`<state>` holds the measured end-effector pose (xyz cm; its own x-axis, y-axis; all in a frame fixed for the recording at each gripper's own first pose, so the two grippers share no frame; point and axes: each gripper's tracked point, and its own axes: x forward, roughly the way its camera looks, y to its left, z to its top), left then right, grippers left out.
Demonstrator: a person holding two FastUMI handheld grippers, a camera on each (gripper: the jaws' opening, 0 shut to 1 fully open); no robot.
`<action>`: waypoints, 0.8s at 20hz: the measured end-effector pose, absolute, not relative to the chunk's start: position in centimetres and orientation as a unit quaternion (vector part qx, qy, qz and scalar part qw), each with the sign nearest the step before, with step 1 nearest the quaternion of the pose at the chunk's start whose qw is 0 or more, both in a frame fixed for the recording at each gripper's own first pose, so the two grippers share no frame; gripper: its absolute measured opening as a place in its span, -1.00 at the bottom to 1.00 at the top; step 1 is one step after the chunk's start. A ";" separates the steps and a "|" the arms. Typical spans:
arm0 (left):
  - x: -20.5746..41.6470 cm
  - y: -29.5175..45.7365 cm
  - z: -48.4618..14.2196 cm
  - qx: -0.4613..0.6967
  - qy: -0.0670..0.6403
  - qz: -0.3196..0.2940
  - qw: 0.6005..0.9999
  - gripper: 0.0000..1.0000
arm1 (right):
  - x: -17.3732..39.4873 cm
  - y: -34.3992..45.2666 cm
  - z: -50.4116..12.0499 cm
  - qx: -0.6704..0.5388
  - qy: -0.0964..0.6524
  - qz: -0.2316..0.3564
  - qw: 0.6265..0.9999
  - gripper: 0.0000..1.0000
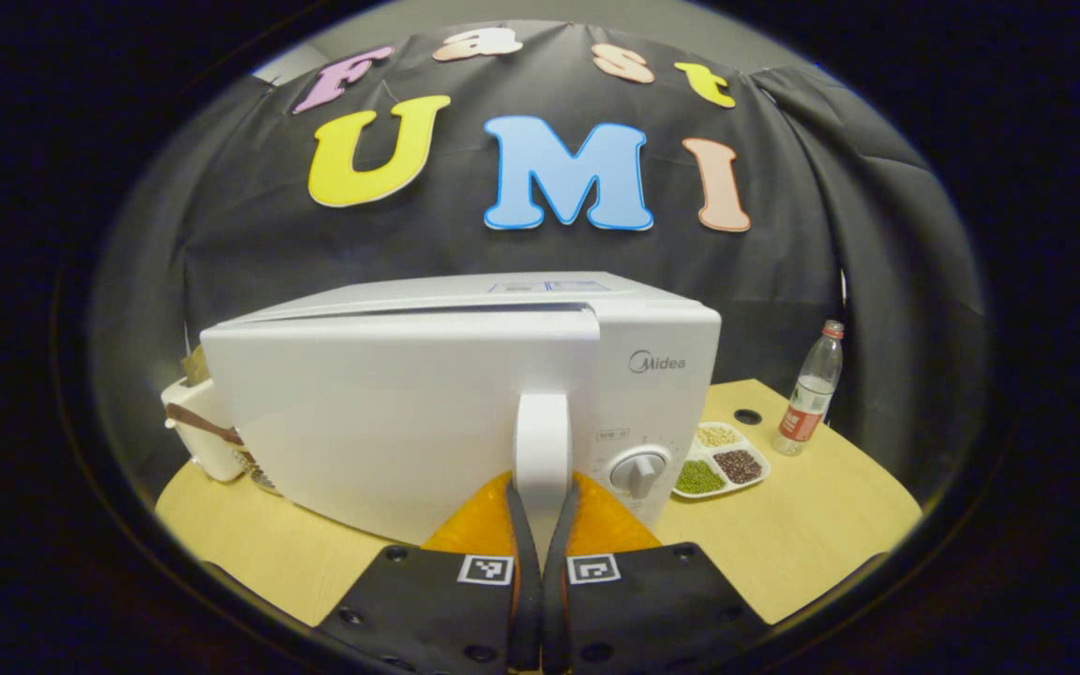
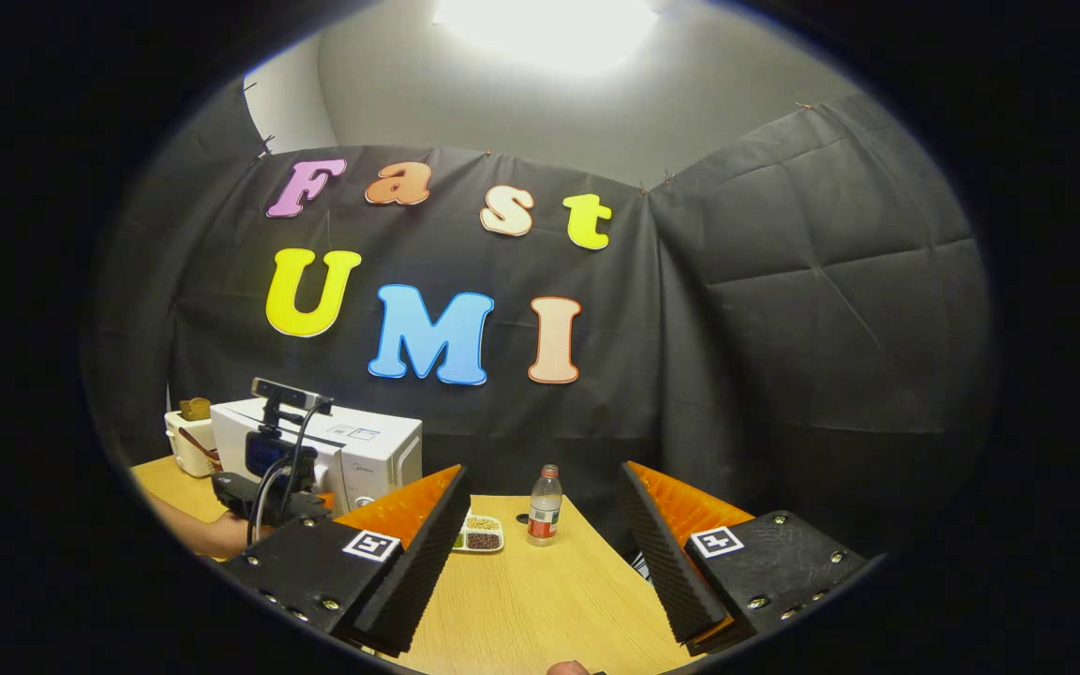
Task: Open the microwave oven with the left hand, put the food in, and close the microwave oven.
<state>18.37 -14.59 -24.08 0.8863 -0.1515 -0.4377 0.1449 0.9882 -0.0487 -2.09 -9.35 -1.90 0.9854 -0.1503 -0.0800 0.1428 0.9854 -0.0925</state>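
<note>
Left gripper view: the left gripper (image 1: pixel 541 525) is clenched on the white vertical door handle (image 1: pixel 541 450) of the microwave oven (image 1: pixel 465 394), its two black fingers pressed against the handle's left and right sides. The handle lies directly ahead of the gripper, rising between the orange finger backs. The door (image 1: pixel 390 412) stands slightly ajar; its top edge has swung out from the oven body along the upper seam. To the right of the handle sits the control panel with a round dial (image 1: pixel 638 469). The oven rests on a light wooden table (image 1: pixel 821 525). Right of the oven, a white divided dish of grains and beans (image 1: pixel 720 459) lies on the table, and farther right stands a clear plastic bottle (image 1: pixel 812 394) with a red label. At the oven's far left is a white container (image 1: pixel 198 427).

Right gripper view: the right gripper (image 2: pixel 545 553) is released, its ridged fingers spread wide apart with nothing between them, held above the near table edge. The microwave oven (image 2: pixel 362 450) lies well apart, at far left. The left gripper's body, carrying a camera (image 2: pixel 277 450), shows in front of the oven, with a forearm (image 2: pixel 202 534) below it. The divided dish (image 2: pixel 479 534) and bottle (image 2: pixel 545 506) appear between the right gripper's fingers, farther off.
</note>
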 end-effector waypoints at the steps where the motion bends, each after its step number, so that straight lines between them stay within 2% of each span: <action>1: 17.4 -14.2 -24.2 -0.010 0.227 -0.079 0.971 -0.87 | -1.8 -8.9 -2.3 -0.040 0.046 -0.067 0.996 0.94; 16: 6.5 -6.9 -22.8 -0.013 0.247 -0.085 0.965 -0.86 | -0.6 0.2 -3.3 -0.020 0.046 0.052 0.997 0.94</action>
